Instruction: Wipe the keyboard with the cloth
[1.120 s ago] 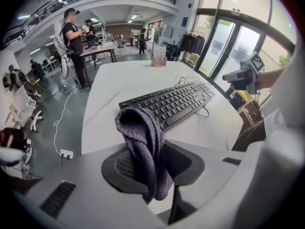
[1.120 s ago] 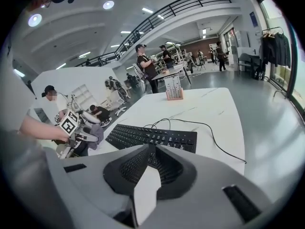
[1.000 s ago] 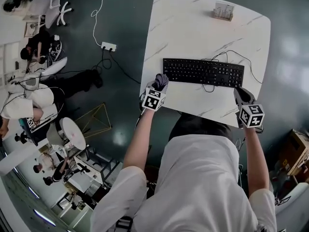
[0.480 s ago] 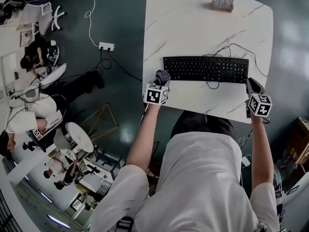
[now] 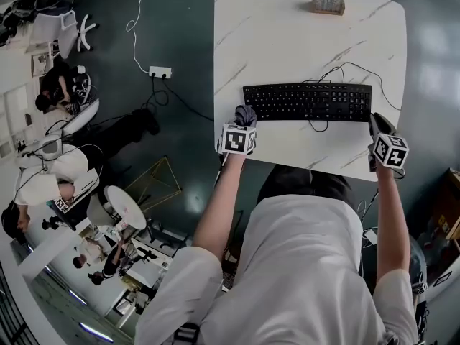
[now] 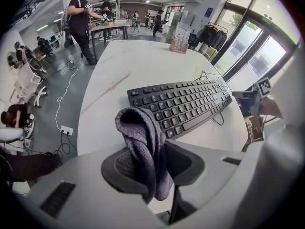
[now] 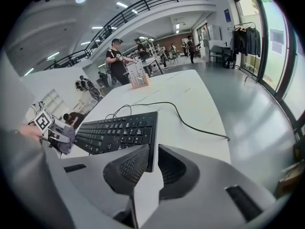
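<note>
Right tongs point(image 5: 379, 123) nearer keyboard's point(image 5: 307, 102) end; cloth point(image 6: 141, 137) in left tongs point(image 6: 145, 167)

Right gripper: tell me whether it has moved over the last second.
Yes. The right gripper has moved from by the table's near edge up beside the keyboard's right end.

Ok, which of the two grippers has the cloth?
The left gripper: a grey cloth is pinched between its jaws, bunched above them. The right gripper has only a narrow bare gap between its jaws, by the keyboard's right end.
</note>
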A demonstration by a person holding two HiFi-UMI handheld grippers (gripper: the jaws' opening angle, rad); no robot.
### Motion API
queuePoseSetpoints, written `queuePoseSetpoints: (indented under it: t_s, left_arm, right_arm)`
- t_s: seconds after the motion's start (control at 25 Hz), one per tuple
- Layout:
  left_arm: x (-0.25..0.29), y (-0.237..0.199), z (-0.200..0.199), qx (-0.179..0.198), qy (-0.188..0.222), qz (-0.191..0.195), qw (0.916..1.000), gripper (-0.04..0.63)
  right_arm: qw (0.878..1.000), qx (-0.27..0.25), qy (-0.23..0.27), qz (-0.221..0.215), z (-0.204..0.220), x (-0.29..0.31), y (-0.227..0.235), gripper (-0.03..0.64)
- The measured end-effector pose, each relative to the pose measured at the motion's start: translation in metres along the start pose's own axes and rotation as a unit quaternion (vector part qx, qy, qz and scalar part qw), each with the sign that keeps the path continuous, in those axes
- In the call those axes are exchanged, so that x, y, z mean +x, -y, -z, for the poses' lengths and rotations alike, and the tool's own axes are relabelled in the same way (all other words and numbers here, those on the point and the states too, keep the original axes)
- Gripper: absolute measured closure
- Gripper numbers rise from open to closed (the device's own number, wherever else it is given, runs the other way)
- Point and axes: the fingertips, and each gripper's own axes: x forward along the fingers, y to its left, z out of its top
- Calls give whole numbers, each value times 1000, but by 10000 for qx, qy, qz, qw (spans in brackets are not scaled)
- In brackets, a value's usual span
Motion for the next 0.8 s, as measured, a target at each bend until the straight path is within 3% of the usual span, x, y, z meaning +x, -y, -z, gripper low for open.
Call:
queuePoseSetpoints:
  t_s: [0.16, 0.44, 0.8]
  left_arm:
    - [-1, 2, -2, 58, -31, 4, 10000, 476]
    - [-1, 15, -6, 274, -136, 21, 9995, 475]
    - [10, 58, -24, 587, -215, 229, 9978, 476]
  right_arm:
    - [10000, 57, -20, 13, 1, 1, 2, 557]
    - [9988, 299, -132, -367, 8, 5, -1, 525]
    - [9975, 294, -208, -607, 10, 9, -11, 522]
